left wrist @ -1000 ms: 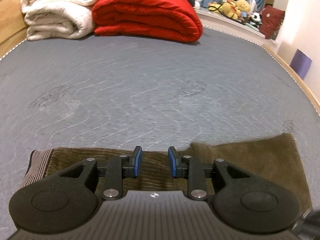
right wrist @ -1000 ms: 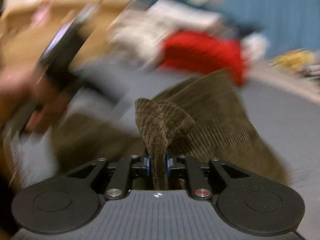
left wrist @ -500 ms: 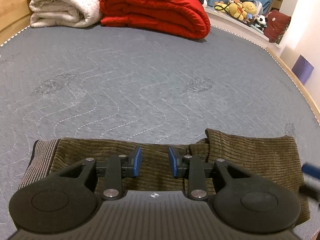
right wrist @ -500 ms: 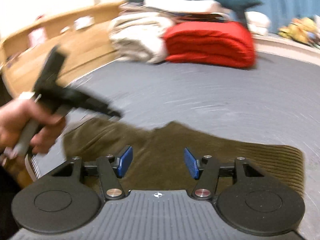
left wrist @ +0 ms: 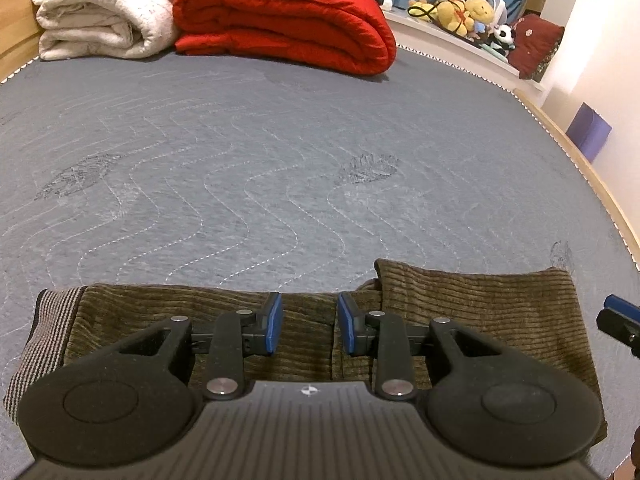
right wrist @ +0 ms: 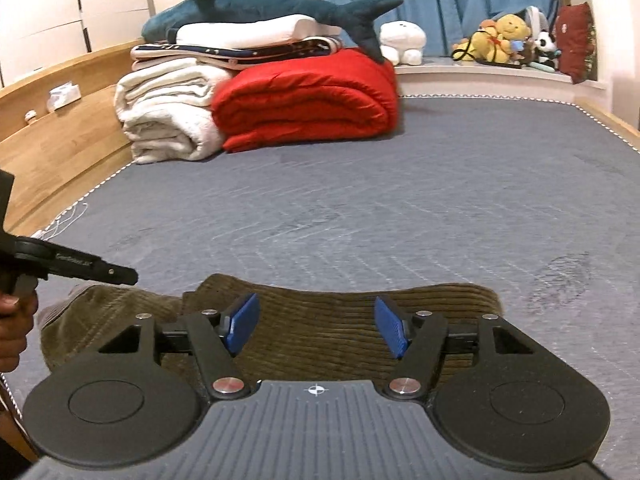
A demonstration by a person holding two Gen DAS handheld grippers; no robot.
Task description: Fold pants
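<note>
**Pants lie folded at the near edge of the bed, both grippers empty**

Pants of olive-brown corduroy lie flat along the near edge of the grey quilted mattress, in a long band running from side to side. A striped waistband shows at the left end, and a doubled layer covers the right half.

The left gripper hovers over the middle of the band, its jaws partly apart with nothing between them. The right gripper has just been opening; its jaws stand wide over the doubled part, and no cloth is between them.

Corduroy like this looks soft and limp but fairly thick, so it should hold a crease loosely and tend to sag rather than slide. The ribbed nap likely gives the pads good purchase. For another fold, the best holds are probably the two corners of one end, pinching every layer together so that the lower one does not trail.
</note>
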